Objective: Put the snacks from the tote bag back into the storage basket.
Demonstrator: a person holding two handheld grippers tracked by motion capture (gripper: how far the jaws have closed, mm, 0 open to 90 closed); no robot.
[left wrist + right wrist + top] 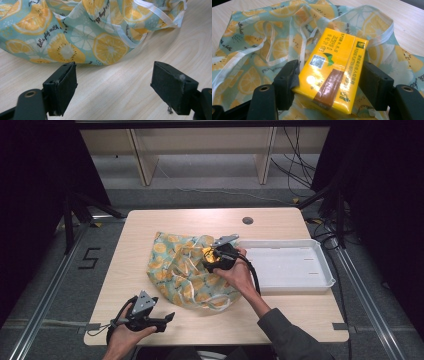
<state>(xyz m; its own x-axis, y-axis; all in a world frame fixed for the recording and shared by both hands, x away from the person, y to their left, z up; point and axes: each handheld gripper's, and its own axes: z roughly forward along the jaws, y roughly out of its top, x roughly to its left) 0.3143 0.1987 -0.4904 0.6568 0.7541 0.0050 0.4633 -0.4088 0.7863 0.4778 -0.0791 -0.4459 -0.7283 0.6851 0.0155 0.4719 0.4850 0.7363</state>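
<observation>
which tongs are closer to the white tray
Right. The right tongs sit over the citrus-print bag, just left of the white tray, shut on a yellow packet. The left tongs are open at the table's near edge, across the bag from the tray.

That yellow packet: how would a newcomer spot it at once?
Start at the wooden table, then find the citrus-print cloth bag beside the white tray. Over the bag, the right gripper clamps the yellow packet in its jaws; its brown strip and glossy wrap stand out.

Right gripper (214,260) over citrus-print bag (185,270), white tray (292,265) beside
</observation>
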